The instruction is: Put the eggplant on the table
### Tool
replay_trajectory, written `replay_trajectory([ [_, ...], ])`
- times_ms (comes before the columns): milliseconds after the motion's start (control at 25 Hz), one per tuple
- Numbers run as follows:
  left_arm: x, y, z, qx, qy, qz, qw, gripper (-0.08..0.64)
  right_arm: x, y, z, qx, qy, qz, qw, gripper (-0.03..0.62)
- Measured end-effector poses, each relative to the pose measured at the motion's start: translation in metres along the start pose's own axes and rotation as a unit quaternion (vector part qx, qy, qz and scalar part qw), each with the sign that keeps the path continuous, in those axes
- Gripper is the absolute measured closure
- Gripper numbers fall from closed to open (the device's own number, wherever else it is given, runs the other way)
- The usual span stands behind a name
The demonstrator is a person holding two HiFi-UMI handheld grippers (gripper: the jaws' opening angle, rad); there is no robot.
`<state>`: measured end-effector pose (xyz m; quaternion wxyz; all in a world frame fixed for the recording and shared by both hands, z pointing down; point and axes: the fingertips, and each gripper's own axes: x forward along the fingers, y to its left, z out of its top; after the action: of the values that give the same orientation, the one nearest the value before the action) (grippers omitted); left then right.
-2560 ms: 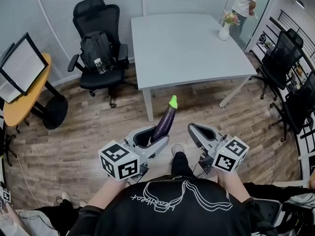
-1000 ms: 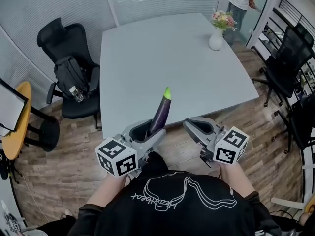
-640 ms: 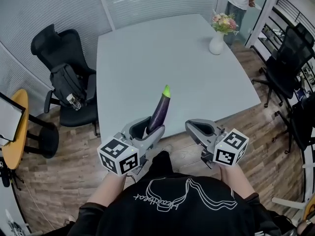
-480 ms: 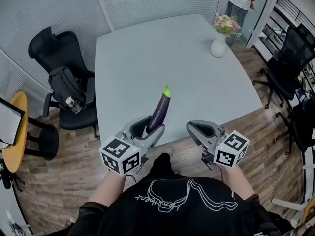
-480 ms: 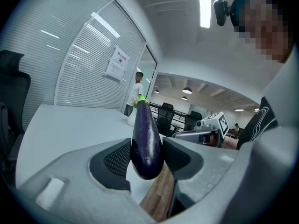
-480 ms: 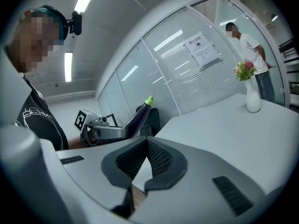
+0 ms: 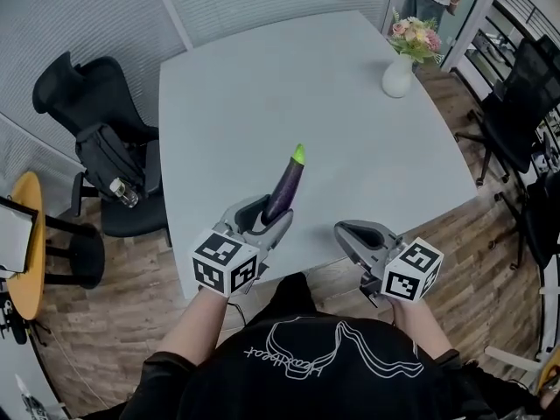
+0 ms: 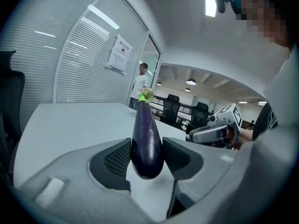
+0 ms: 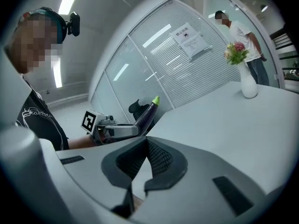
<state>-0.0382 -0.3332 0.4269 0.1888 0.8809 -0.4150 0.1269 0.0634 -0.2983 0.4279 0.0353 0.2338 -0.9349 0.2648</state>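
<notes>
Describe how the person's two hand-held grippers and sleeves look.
Both the left hand-held gripper and the right hand-held gripper have light grey rounded bodies with dark textured pads. Each carries a white cube with black square markers. The person wears a black shirt with white line print.

White vase (image 7: 396, 75) with pink flowers (image 7: 416, 35) sits near the far right corner of the desk (image 7: 262, 86). The black office chair (image 7: 74, 86) on the left has a backpack (image 7: 107, 160) on the seat (bottle (image 7: 123, 192) at its side). There's a yellow round table (image 7: 22, 252) further left, more black chairs (image 7: 521, 86) on the right, and a wood floor (image 7: 105, 322).
</notes>
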Motion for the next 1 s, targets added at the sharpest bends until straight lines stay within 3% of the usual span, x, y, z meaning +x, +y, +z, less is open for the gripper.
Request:
replay_trajectory([
  [520,0.069,0.051,-0.076,-0.006,0.101,0.002,0.9948,0.345,0.01,-0.041,-0.02,0.072,0.0,-0.027,0.997,0.583],
  [1000,0.097,0.074,-0.132,0.035,0.184,0.01,0.9823,0.344,0.012,-0.055,-0.029,0.093,0.007,-0.046,0.995,0.583],
])
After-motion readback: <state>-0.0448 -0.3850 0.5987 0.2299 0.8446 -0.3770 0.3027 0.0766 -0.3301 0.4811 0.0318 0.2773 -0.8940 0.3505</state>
